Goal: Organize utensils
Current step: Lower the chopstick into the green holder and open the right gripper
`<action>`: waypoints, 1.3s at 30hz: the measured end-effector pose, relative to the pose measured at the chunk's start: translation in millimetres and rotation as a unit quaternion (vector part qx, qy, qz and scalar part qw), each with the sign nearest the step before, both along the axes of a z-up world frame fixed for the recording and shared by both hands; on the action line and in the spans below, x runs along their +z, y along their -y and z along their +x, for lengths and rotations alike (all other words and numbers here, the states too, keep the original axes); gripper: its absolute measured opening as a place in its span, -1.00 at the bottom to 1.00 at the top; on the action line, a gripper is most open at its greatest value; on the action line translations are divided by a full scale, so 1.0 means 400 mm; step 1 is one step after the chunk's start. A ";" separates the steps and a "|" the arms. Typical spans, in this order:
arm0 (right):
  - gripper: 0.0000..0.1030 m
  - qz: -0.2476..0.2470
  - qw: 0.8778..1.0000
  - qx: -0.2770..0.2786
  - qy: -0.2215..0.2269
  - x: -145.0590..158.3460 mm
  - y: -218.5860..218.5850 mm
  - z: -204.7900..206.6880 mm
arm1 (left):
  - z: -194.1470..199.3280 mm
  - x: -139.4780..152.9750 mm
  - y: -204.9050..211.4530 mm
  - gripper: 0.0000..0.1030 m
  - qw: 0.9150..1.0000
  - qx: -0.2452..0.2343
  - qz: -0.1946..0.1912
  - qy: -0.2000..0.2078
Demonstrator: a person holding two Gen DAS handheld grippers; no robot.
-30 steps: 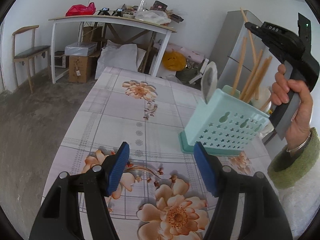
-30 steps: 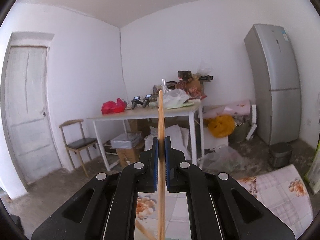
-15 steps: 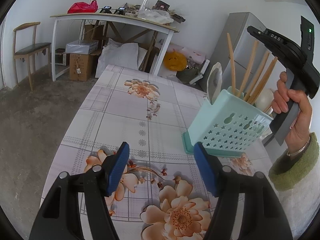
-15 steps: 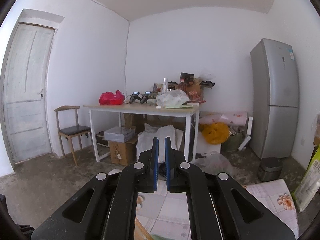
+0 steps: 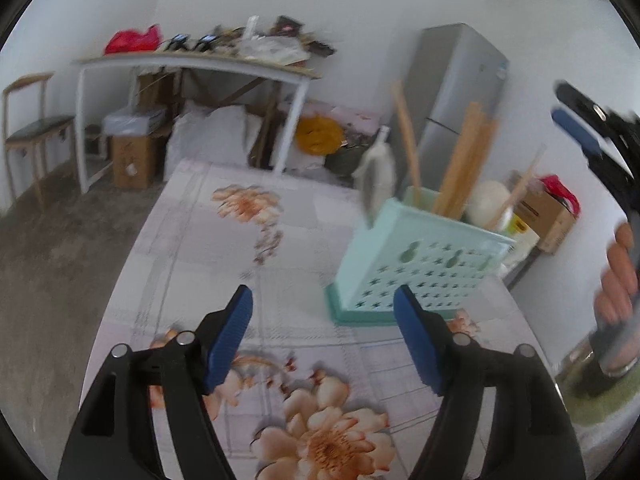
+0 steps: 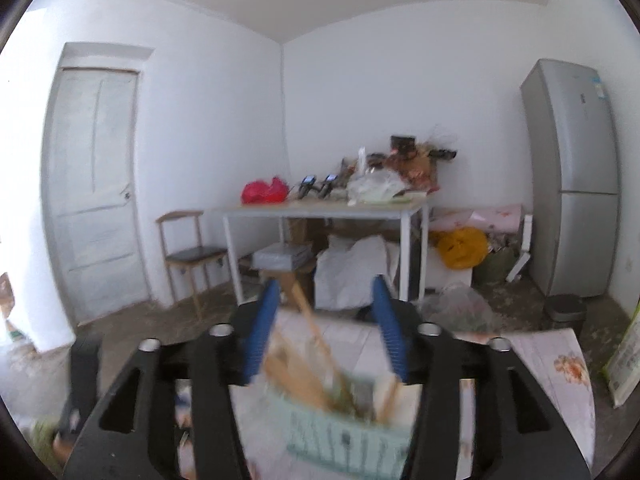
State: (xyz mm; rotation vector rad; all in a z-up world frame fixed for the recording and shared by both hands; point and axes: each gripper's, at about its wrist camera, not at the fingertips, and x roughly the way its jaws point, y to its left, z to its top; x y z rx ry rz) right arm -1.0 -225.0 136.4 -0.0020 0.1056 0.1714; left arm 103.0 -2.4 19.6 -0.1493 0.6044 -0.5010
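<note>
A mint-green perforated utensil holder stands on the floral tablecloth. It holds several wooden chopsticks, a pale spoon and a white ladle. My left gripper is open and empty, low over the cloth just in front of the holder. My right gripper is open and empty above the holder, which shows blurred between its fingers. It also shows in the left wrist view, held up at the right.
A white table piled with clutter stands at the back, with boxes and bags under it. A wooden chair is at the far left, a grey fridge behind the holder. A door is on the left wall.
My right gripper let go of the chopstick, which now stands in the holder, then opened wide and dropped lower. My left gripper stayed open in front of the holder.
</note>
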 end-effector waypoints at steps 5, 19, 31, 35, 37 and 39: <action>0.29 -0.020 0.997 -0.021 -0.069 -0.109 0.033 -0.063 | 0.011 0.025 0.066 0.55 0.998 -0.060 0.005 0.031; 0.37 0.064 0.966 -0.011 -0.251 -0.345 0.238 0.160 | 0.166 -0.032 0.203 0.60 0.990 -0.137 0.006 -0.023; 0.43 0.027 0.965 0.023 -0.261 -0.350 0.149 0.196 | 0.154 -0.030 0.212 0.60 0.991 -0.124 0.009 -0.038; 0.43 0.038 0.962 0.027 -0.268 -0.347 0.141 0.193 | 0.127 -0.022 0.187 0.60 0.992 -0.115 0.010 -0.041; 0.43 0.036 0.961 0.027 -0.272 -0.347 0.129 0.180 | 0.113 -0.019 0.174 0.60 0.993 -0.110 0.011 -0.042; 0.43 0.036 0.960 0.028 -0.276 -0.348 0.115 0.166 | 0.098 -0.017 0.160 0.60 0.994 -0.104 0.009 -0.044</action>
